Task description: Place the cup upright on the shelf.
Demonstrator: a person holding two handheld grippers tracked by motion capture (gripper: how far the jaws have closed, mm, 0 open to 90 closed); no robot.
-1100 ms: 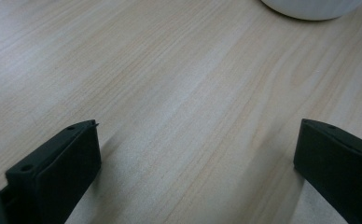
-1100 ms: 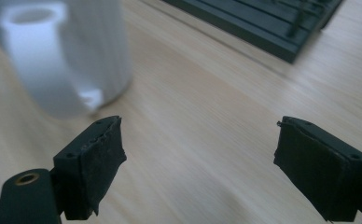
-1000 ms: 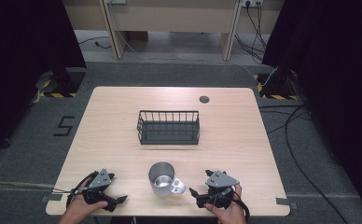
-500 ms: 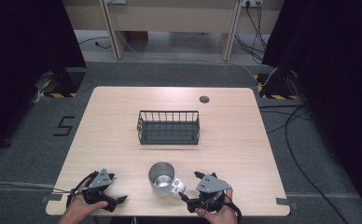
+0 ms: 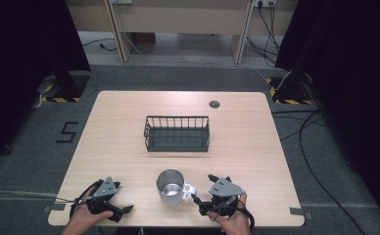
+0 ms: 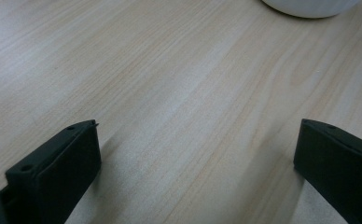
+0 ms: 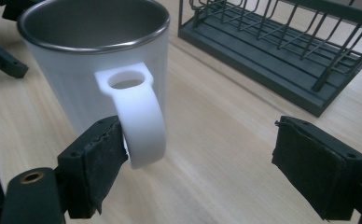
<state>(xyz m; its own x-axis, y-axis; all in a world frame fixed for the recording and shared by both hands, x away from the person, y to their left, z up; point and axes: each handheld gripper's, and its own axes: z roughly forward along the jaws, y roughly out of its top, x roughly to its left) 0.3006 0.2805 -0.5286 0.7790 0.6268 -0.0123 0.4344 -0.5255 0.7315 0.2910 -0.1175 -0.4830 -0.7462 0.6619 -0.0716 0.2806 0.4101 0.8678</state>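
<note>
Right gripper view puts the white mug [image 7: 95, 60] upright on the tabletop [image 7: 216, 154], its handle [image 7: 139, 121] between the right gripper [image 7: 198, 168]'s 2 wide-spread jaws and touching 1 of them; nothing is clamped. Beyond the other jaw stands the wire basket [image 7: 281, 51]. Across the mug, the left gripper [image 6: 195, 163] gapes wide over bare wood, holding nothing.

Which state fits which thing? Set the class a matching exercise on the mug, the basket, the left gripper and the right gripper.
Things:
1 mug
2 basket
3 left gripper
4 right gripper

States:
A open over bare table
B empty, mid-table
C open, one jaw against the white handle
D upright, steel-lined, near the front edge

Pairs: 1-D, 2-B, 3-A, 4-C
</note>
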